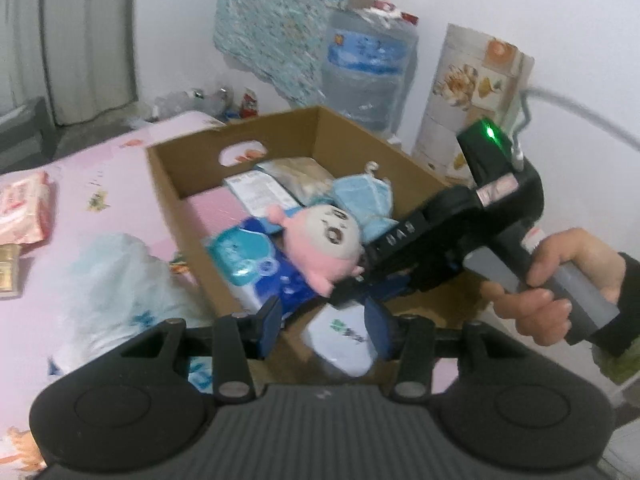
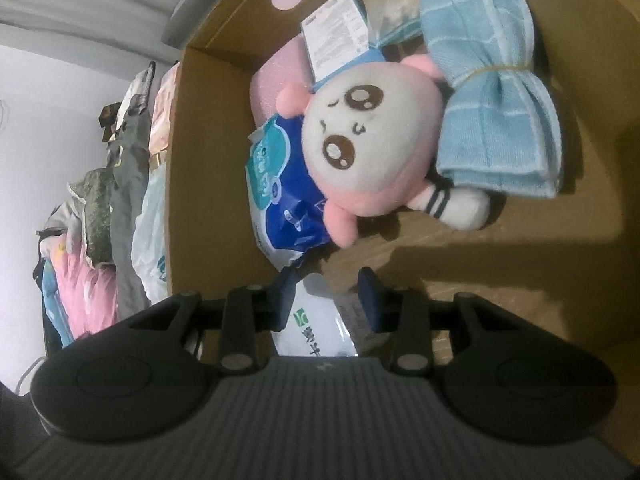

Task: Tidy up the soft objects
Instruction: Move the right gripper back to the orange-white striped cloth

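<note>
A pink bedsheet [image 1: 100,216] with small printed pictures covers the bed, and on it sits an open cardboard box [image 1: 176,168] with an oval handle hole cut in its far wall. The box holds the soft things. The blue and white wipes pack [image 2: 280,200] lies along the left wall, partly over a pink foam sheet [image 2: 280,80]. Leaning on it is the pink plush doll [image 2: 360,144], face up, with big brown eyes (one white foot with dark stripes sticks out toward the bare box floor). Just beside the doll's head lies a folded light blue towel [image 2: 492,92], cinched in the middle by a thin band. Behind them are a labelled packet [image 2: 340,36] and a clear bag [image 1: 304,176] against the far wall.

Outside the box, on the sheet, lie a crumpled pale plastic bag [image 1: 120,280] and a pink packet [image 1: 24,216] near the left edge.

The right gripper [image 2: 330,300] reaches down into the near end of the box, held by a hand [image 1: 560,280] on its grey handle. Its jaws stand apart on either side of a white packet with green print [image 2: 320,328], and the pads do not visibly press on it. The left gripper [image 1: 320,328] hovers over the near box edge, jaws apart and holding nothing, the same white packet showing beyond them.
</note>
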`<state>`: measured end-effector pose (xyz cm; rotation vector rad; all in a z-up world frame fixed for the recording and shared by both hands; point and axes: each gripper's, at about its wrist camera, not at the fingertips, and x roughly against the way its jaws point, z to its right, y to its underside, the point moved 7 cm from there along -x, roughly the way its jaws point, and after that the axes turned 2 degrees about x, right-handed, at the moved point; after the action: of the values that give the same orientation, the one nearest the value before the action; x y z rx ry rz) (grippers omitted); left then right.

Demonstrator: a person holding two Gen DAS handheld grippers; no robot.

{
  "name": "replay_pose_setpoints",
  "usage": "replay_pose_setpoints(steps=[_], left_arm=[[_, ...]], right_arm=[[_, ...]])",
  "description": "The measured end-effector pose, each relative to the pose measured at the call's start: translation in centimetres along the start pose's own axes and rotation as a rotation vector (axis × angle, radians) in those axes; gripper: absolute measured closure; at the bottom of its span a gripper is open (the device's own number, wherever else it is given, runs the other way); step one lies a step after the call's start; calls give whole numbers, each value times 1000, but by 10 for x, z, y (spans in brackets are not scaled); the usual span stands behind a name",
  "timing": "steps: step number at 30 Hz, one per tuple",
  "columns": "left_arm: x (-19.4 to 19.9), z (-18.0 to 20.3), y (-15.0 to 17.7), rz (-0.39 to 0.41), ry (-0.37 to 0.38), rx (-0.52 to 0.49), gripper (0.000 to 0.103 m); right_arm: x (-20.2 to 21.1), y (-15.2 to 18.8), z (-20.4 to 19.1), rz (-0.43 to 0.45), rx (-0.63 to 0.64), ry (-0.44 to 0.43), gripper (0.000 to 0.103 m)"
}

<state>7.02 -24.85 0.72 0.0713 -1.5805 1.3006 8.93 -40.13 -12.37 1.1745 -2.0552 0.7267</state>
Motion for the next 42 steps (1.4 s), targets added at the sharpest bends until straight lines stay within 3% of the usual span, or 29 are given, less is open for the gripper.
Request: replay_pose_setpoints(steps=[14,22,26,29,35,39,42], left_arm=[[41,-91,31,52,-157,175,51],[72,-147,55,100,-280,267,44],[91,-173,74,122,-347,307,42],[103,-192,87,123,-394,343,42],[129,-217,108,137,-473,361,42],[136,-216,130,99,-481,355,42],[136,-214,148,62,-482,376,42]], right_arm=[[-32,19,-26,-119,-31,-87,67],[8,-3,-56,40,52,-21,45],[25,-8,-90,102,125,-39,40],[20,-5,-125,97,188,-86,37],[-23,9,-203,9,293,-181,37],[-53,27,-255,-52,382,-253,37],[-77,46,-288,-103,479,-258,37]])
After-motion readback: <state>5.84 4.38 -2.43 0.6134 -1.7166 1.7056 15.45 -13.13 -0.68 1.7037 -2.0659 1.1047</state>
